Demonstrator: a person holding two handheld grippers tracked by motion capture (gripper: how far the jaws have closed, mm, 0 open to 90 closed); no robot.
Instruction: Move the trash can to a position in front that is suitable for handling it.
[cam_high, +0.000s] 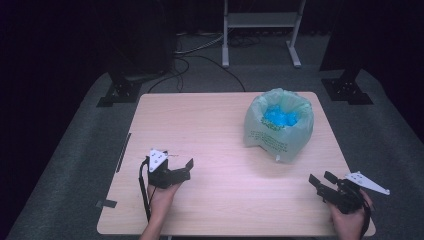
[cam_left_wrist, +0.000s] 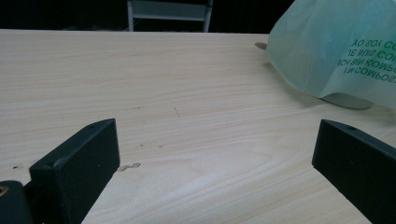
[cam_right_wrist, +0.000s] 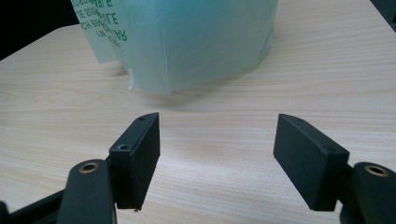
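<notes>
A small bin lined with a pale green bag (cam_high: 278, 125) stands on the right half of the wooden table (cam_high: 210, 130); something bright blue (cam_high: 280, 117) lies inside it. My left gripper (cam_high: 181, 164) rests low over the table's front left, jaws wide apart and empty, pointing right toward the bag (cam_left_wrist: 341, 51). My right gripper (cam_high: 322, 179) is held near the front right corner, open with nothing between its jaws, aimed up-left at the bag (cam_right_wrist: 187, 42). In the left gripper view the gripper (cam_left_wrist: 215, 158) frames bare wood; in the right gripper view the gripper (cam_right_wrist: 217, 144) does too.
A strip of dark tape (cam_high: 106, 203) sticks to the table's front left edge. Beyond the table stand a dark stand base (cam_high: 120, 90) at the left, another base (cam_high: 347, 87) at the right, and a white frame (cam_high: 260, 30) with cables on grey floor.
</notes>
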